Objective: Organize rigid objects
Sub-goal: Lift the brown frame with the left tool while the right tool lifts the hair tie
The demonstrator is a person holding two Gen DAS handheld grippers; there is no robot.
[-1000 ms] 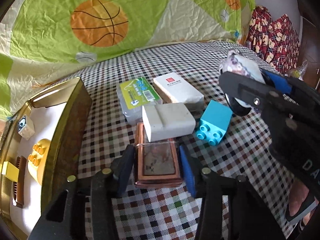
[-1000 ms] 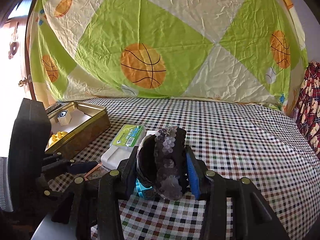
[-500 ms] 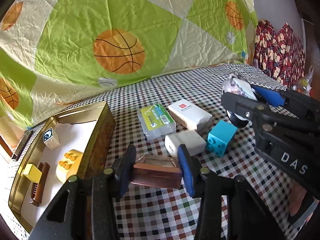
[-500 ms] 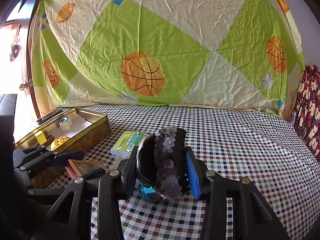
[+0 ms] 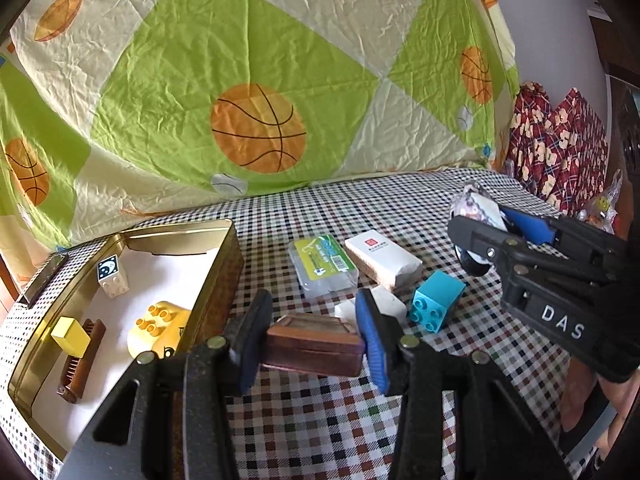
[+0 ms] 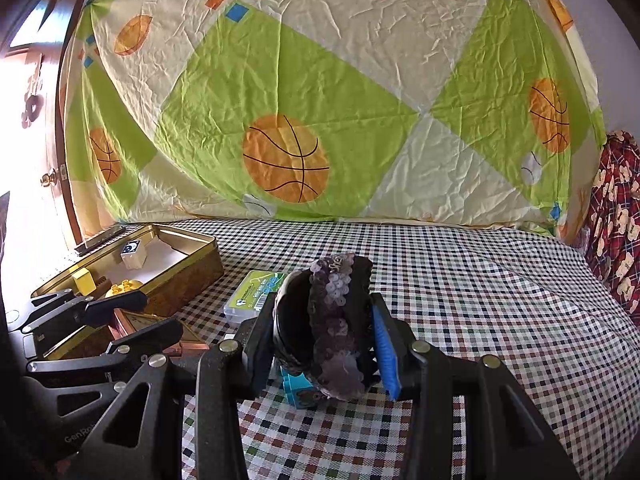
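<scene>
My left gripper (image 5: 312, 340) is shut on a small brown wooden box (image 5: 314, 346) and holds it above the checked tablecloth, just right of the open gold tin (image 5: 228, 264). My right gripper (image 6: 320, 340) is shut on a dark sequined hair clip (image 6: 332, 320), held in the air; it shows at the right of the left wrist view (image 5: 476, 216). On the cloth lie a clear green-labelled case (image 5: 324, 264), a white packet (image 5: 382, 260), a white block (image 5: 384, 304) and a blue toy brick (image 5: 436, 302).
The tin holds a yellow toy brick (image 5: 160, 328), a small yellow block (image 5: 70, 336), a brown comb (image 5: 82, 360) and a white cube (image 5: 112, 278). A basketball-print sheet (image 5: 256, 128) hangs behind. Red patterned fabric (image 5: 560, 148) is at the right.
My left gripper has lifted the wooden box off the cloth and tilted up and back toward the tin. My right gripper has kept hold of the hair clip and risen slightly.
</scene>
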